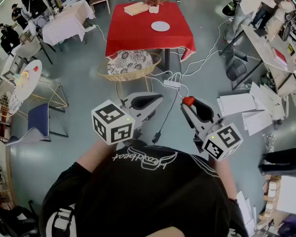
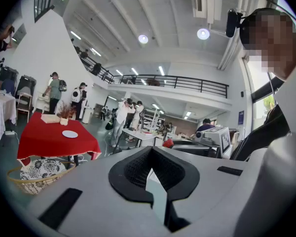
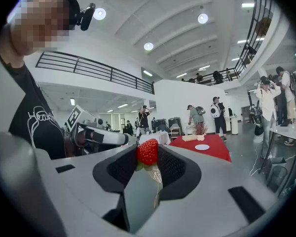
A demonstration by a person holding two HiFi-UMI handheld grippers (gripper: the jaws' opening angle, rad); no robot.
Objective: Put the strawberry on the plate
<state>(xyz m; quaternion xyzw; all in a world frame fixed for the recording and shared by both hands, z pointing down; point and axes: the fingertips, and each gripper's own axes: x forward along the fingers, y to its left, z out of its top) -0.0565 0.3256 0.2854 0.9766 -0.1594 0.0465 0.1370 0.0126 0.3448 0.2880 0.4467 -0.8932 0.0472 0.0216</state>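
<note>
Strawberry is pinched between the right gripper's fingers, in the air and well apart from the plate on the red tabletop. Carrying and placing remain. The left gripper's fingers are closed and empty.

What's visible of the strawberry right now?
The strawberry is red, seeded and glossy, with green leaves on the end facing into the tool. It is pinched at the tips of the right tool between the black ribbed pads, and it touches nothing else. It's held in the air, well short of the red table carrying the white plate.
</note>
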